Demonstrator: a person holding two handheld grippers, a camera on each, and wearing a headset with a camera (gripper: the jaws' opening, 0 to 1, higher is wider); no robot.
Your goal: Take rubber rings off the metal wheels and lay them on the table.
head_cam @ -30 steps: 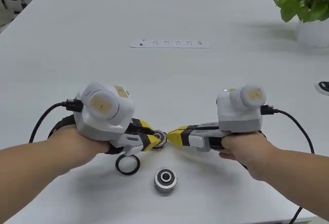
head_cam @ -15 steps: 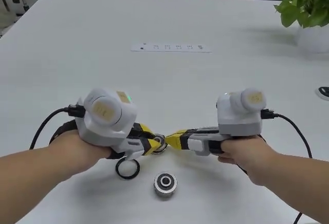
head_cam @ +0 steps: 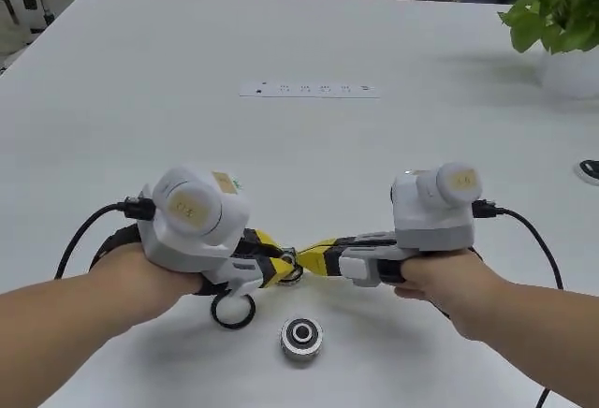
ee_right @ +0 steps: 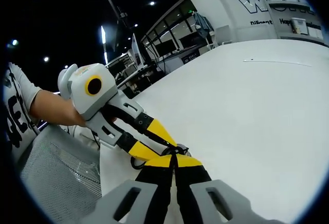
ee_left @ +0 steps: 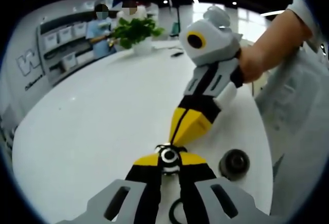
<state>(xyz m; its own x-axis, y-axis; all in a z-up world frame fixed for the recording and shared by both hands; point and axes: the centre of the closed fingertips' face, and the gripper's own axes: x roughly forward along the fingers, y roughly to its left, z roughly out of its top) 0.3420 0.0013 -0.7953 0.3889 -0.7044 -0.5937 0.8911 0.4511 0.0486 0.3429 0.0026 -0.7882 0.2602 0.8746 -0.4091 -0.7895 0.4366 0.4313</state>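
My left gripper (head_cam: 284,267) is shut on a small metal wheel (head_cam: 292,262) just above the white table (head_cam: 309,165). In the left gripper view the wheel (ee_left: 169,155) sits between the yellow jaw tips of the left gripper (ee_left: 169,161). My right gripper (head_cam: 307,259) faces it tip to tip, jaws together, pinching the rubber ring at the wheel's edge (ee_right: 175,151). The same pinch appears in the right gripper view, where the right gripper (ee_right: 174,157) meets the left gripper (ee_right: 154,143). A loose black rubber ring (head_cam: 232,310) lies under the left gripper. A second wheel (head_cam: 301,336) with its ring on lies in front.
A white power strip (head_cam: 309,90) lies at mid table. A potted plant (head_cam: 557,6) stands at the back right, and a black object (head_cam: 590,168) is at the right edge. Black cables (head_cam: 80,230) trail from both grippers. The near table edge is close.
The two grippers have closed the small gap between them, and the right jaw tips now sit on the held wheel. The head camera has tilted slightly.
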